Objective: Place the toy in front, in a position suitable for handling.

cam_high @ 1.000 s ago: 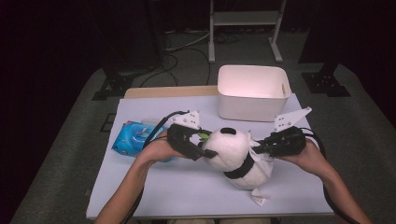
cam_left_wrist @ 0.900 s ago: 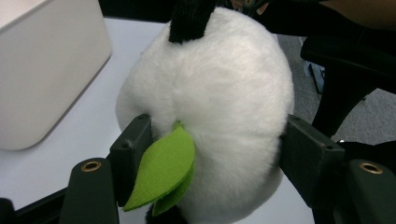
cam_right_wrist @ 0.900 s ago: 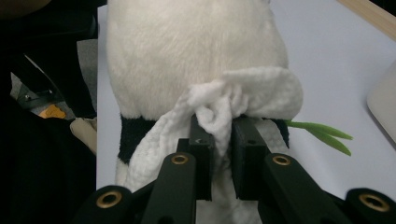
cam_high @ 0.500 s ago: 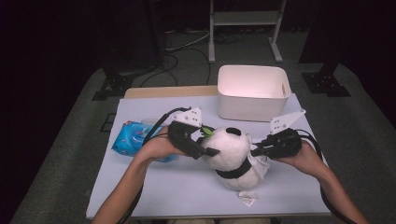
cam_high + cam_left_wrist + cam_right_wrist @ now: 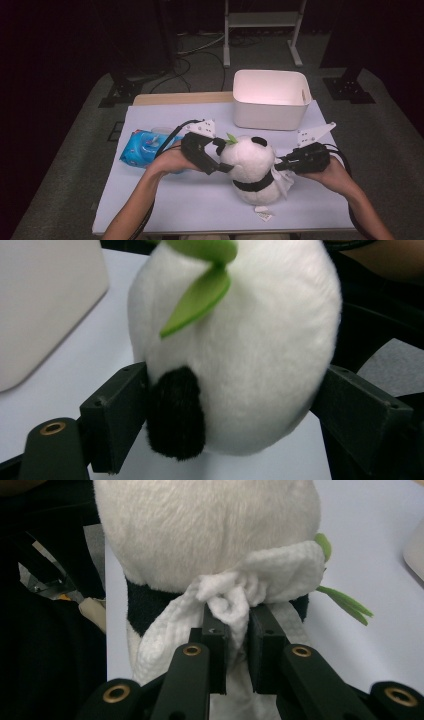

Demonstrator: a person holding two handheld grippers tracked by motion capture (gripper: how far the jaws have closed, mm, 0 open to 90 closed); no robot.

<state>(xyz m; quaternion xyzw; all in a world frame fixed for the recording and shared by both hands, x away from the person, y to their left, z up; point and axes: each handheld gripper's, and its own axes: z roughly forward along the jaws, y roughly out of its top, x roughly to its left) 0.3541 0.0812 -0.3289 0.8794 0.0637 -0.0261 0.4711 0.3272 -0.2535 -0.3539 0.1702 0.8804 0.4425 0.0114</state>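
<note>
On pale tabletop [image 5: 165, 200], upright panda [image 5: 252, 167]: left tool [image 5: 218, 157] loosening around head, right tool [image 5: 281, 165] pinching cloth [image 5: 235, 600].

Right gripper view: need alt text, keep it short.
The right gripper pinches a knotted white cloth tied at the back of a white plush panda, just over its black band. Green felt leaves poke out at right over the pale table.

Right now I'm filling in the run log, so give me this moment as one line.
left gripper: jaws just opening, astride panda plush head | right gripper: shut on white cloth knot | plush on table | bin behind
</note>
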